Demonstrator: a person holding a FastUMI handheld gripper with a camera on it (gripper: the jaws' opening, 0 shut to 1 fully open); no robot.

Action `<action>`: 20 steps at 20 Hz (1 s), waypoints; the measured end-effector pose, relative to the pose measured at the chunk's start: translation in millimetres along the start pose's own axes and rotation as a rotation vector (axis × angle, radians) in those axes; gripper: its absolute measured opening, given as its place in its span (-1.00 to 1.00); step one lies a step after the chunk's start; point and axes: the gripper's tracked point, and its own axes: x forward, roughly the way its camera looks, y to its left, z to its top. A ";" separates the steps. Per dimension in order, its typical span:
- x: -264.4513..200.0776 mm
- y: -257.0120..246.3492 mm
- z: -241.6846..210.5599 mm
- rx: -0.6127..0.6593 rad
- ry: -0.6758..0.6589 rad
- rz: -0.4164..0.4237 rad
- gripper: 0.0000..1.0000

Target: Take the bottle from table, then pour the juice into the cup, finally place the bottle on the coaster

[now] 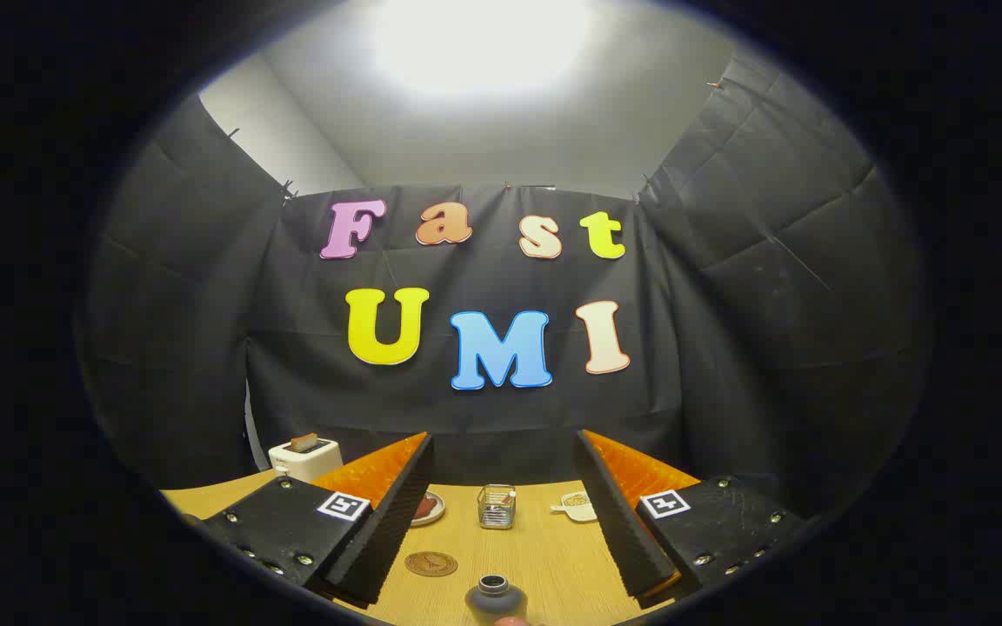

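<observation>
Lowest in the frame, the bottle (496, 598) stands upright on the bench (544, 556), centred between the gripper (501, 530) jaws, which are wide apart and touch nothing, apparently lined up for a grasp. Left of it lies the coaster (430, 563); beyond, at mid-bench, the cup (497, 506) awaits pouring.

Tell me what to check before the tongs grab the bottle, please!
1. Tongs open wide: ok.
2. Bottle standing upright between the fingers, near their base: ok.
3. Fingers touching the bottle yet: not ok, both are apart from it.
4. Cup upright on the table, beyond the bottle: ok.
5. Coaster bare, ahead and left of the bottle: ok.
6. Bottle cap off for pouring: cannot tell.
</observation>
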 end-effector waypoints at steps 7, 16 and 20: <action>4.0 5.2 7.8 -0.007 -0.030 0.022 0.95; 4.0 6.5 -0.3 -0.012 -0.036 0.043 0.95; 3.5 5.9 -6.5 -0.030 -0.079 0.041 0.95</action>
